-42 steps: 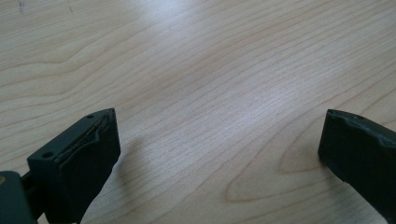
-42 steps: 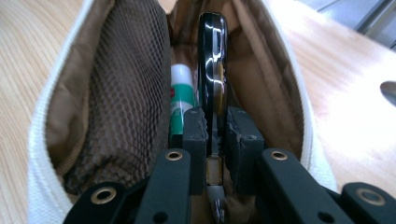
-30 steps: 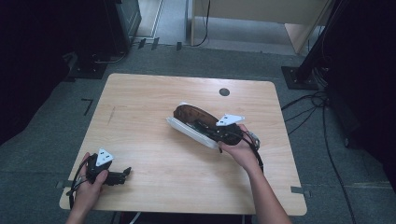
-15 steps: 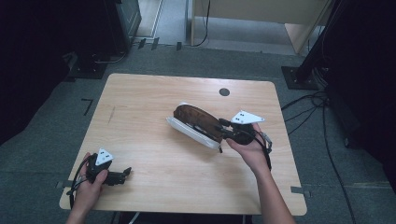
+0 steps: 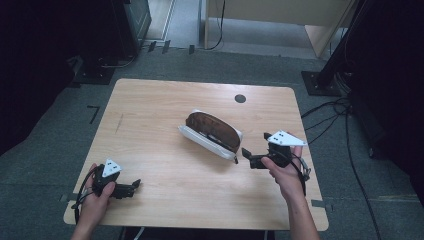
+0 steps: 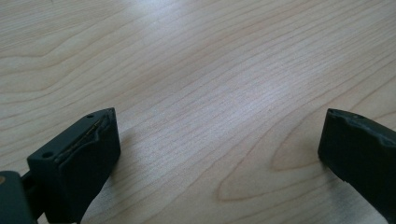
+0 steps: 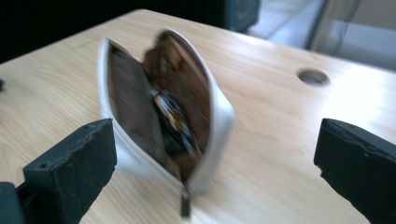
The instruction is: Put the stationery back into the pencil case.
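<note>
Since the earlier frames the right gripper [image 5: 254,156] has been drawn back from the pouch's near end toward the desk's right edge, and its fingers [image 7: 70,172] have just been opening; they now stand wide with nothing between them, the zip pull [image 7: 186,204] hanging free just ahead of them. The left gripper [image 5: 131,187] is seen in the same spot near the front-left corner as before, its fingers [image 6: 77,158] also spread wide over bare wood.

The white zip pouch [image 5: 210,134] is left lying on its side at the middle of the desk [image 5: 150,100], well apart from the left gripper and near the right one. Its mouth is gaping toward the right gripper, the brown lining [image 7: 128,100] is exposed, and a dark, patterned object [image 7: 175,119], blurred beyond naming, is tucked inside.

The pouch is judged light and soft: its walls would fold under a squeeze and it may slide on the smooth wood. A hold is best taken on the stiffer zipped rim or at the end by the pull, not on the slack side wall, and the opening is best kept upward so the contents are not spilled.
</note>
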### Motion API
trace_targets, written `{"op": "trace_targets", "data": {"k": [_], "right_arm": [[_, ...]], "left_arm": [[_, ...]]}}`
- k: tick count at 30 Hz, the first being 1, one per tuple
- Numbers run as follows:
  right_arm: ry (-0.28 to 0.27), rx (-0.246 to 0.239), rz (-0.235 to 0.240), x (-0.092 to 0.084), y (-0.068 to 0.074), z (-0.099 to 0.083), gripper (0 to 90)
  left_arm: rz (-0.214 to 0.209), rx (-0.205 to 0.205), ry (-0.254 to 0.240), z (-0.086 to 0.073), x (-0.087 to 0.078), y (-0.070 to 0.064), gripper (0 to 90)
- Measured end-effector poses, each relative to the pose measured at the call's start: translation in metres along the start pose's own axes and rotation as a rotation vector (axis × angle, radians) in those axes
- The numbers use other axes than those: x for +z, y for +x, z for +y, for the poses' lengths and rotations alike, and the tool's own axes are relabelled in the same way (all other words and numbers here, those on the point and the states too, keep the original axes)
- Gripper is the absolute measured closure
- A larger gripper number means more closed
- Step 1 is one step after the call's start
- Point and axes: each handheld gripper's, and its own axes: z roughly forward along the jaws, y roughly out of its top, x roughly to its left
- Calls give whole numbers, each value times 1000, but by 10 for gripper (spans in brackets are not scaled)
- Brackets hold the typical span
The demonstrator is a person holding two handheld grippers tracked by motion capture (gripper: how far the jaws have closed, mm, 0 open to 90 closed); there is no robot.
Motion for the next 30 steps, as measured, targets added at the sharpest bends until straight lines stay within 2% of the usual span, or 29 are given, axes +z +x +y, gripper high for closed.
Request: {"op": "trace_targets", "data": {"k": [2, 7, 11, 13, 17, 24, 30], "right_arm": [[18, 17, -44, -4, -5, -12, 0], [64, 66, -102, -14, -19, -43, 0], [117, 63, -171, -22, -28, -65, 0], [139, 73, -183, -26, -32, -74, 0], [195, 72, -245, -31, -41, -92, 0], [245, 135, -262, -37, -47, -114, 0], [250, 159, -277, -41, -50, -121, 0]], "left_arm": [[0, 0, 0, 0, 0, 0, 0], [-7, 8, 1, 1, 1, 0, 0], [-9, 11, 3, 1, 1, -1, 0], [-9, 13, 2, 1, 1, -1, 0], [-10, 12, 2, 1, 1, -1, 0], [-9, 15, 1, 1, 1, -1, 0], [-11, 18, -1, 1, 1, -2, 0]]}}
